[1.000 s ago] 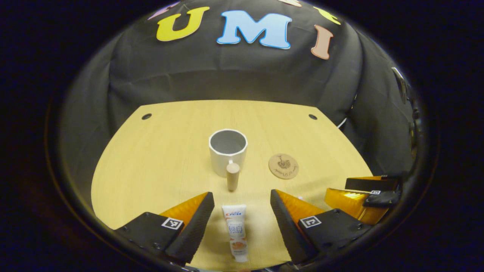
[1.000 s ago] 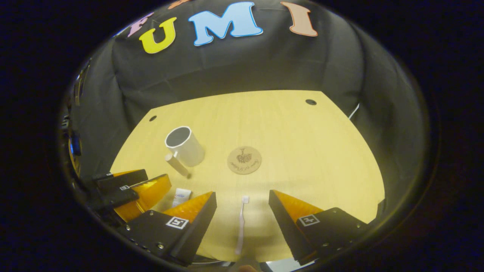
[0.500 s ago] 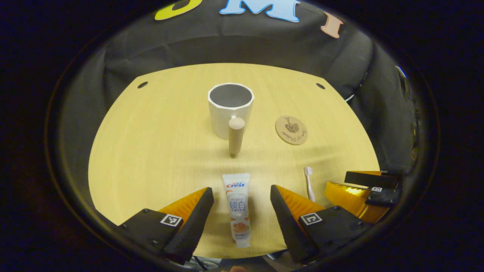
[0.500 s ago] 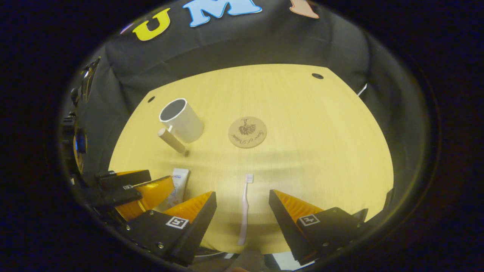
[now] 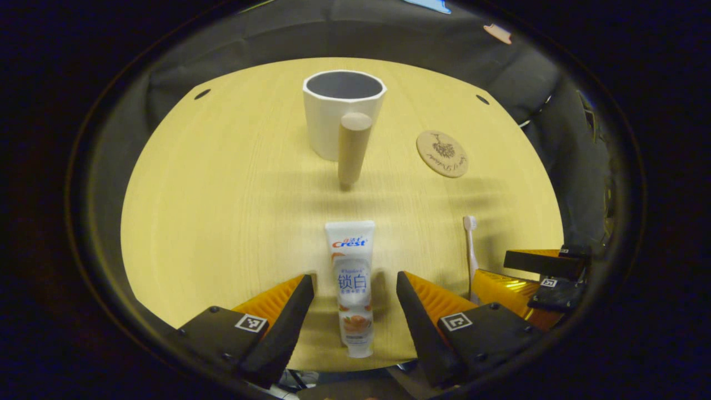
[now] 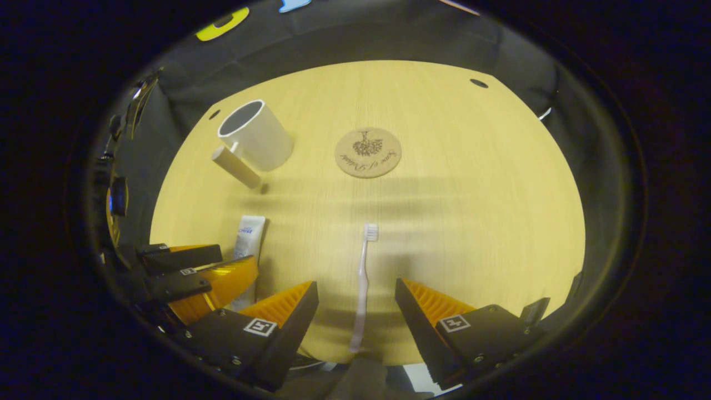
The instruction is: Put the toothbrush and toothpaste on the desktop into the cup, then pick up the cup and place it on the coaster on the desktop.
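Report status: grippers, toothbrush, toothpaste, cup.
Left gripper open, straddling toothpaste. Right gripper open over toothbrush. Cup empty, upright, beside coaster. Nothing blocking.

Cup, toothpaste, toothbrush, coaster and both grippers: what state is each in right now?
Cup: upright, empty.
Toothpaste: flat on the desk, between the left fingers, untouched.
Toothbrush: flat, between the right fingers, untouched.
Coaster: bare.
Left gripper: open.
Right gripper: open.

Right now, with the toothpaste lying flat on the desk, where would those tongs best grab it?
Probably across the middle of the toothpaste, from above. The tube lies flat, lengthwise between the left tongs' open fingers, its narrow width fitting the gap. The flat crimped end points toward the cup.
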Demonstrator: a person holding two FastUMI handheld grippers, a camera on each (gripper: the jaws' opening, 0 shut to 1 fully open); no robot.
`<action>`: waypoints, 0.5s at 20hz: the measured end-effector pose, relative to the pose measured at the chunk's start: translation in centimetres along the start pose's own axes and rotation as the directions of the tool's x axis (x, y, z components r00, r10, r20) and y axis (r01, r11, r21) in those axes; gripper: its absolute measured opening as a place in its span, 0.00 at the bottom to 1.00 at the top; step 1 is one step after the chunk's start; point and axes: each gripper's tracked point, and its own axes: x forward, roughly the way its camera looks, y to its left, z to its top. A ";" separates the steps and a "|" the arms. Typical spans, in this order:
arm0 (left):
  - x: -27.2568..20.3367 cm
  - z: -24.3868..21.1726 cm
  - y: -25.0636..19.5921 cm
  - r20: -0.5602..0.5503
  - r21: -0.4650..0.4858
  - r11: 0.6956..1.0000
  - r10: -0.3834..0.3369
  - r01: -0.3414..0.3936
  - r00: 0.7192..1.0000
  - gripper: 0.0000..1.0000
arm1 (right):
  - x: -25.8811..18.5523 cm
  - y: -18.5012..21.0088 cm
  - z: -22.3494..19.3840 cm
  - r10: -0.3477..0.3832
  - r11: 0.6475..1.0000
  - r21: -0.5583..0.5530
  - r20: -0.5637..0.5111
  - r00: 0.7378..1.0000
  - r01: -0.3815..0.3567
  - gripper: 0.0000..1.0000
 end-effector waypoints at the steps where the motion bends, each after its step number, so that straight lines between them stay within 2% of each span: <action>1: 0.1 -0.3 0.1 -0.010 0.001 1.000 0.001 -0.001 1.000 1.00 | 0.5 0.0 -0.2 0.000 1.000 -0.003 -0.015 1.000 0.000 0.90; 2: 0.2 -0.4 0.1 -0.019 0.000 1.000 -0.001 0.001 1.000 0.94 | 0.8 0.2 -0.3 -0.001 1.000 -0.004 -0.030 1.000 0.001 0.90; 3: 0.5 -0.6 0.1 -0.028 -0.002 1.000 -0.004 0.004 1.000 0.97 | 1.1 0.2 -0.5 -0.001 1.000 -0.006 -0.047 0.999 0.001 0.90; 5: 1.0 -0.8 0.1 -0.046 -0.006 1.000 -0.008 0.008 0.999 0.97 | 1.6 0.4 -0.9 0.001 1.000 -0.007 -0.075 0.997 -0.002 0.90; 7: 1.3 -0.8 0.2 -0.060 -0.008 1.000 -0.008 0.007 0.998 0.91 | 2.1 0.6 -1.2 0.006 1.000 -0.004 -0.097 0.995 -0.007 0.86; 8: 1.5 -0.9 0.3 -0.068 -0.009 1.000 -0.008 0.007 0.998 0.94 | 2.3 0.6 -1.3 0.003 1.000 -0.006 -0.105 0.994 -0.004 0.85; 9: 1.7 -1.0 0.3 -0.077 -0.012 1.000 -0.009 0.008 0.997 0.89 | 2.6 0.5 -1.4 0.001 1.000 -0.004 -0.112 0.994 -0.001 0.86; 10: 1.7 -1.0 0.5 -0.086 -0.009 1.000 0.000 -0.001 0.996 0.89 | 2.7 0.5 -1.4 0.000 1.000 -0.002 -0.120 0.993 0.000 0.82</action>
